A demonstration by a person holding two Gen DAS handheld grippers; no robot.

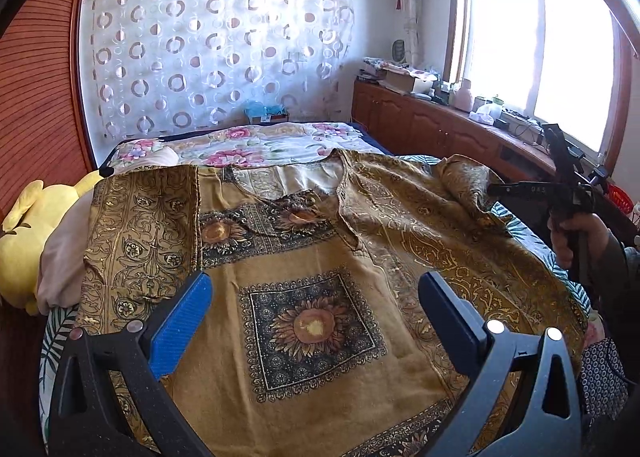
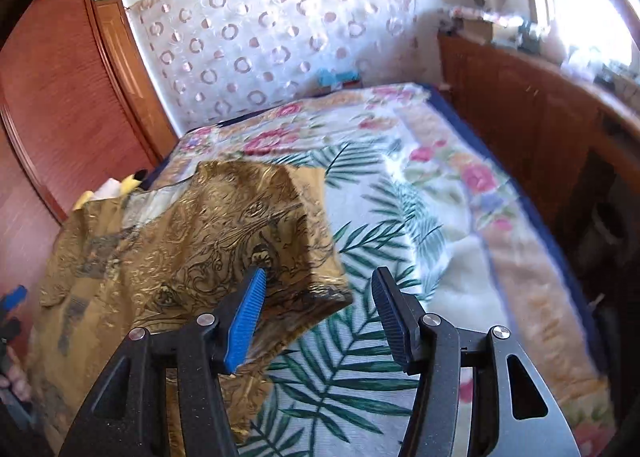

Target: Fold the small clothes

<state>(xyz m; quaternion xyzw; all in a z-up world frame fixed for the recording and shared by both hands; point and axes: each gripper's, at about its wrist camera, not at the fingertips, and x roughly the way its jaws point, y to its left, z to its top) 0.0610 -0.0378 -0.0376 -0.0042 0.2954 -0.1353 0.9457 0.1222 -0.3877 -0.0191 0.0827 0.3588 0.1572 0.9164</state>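
Item: gold patterned top, flat on the bed, neckline toward the headboard, hem toward me; long axis runs that way. Left side panel already folded inward. My left gripper: jaws released, hovering over the sunflower print. My right gripper: jaws released, beside the crumpled right sleeve. Advice: pinch the sleeve hem, carry it straight across, lay it smooth.

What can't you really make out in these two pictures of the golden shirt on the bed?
- Shirt hem: left wrist view, cut off by the bottom edge and the left tongs.
- Windowsill clutter: left wrist view, too small and washed out by window glare.
- Left tongs in the right wrist view: only a blue tip at the left edge.
- Right wrist view: motion-blurred.
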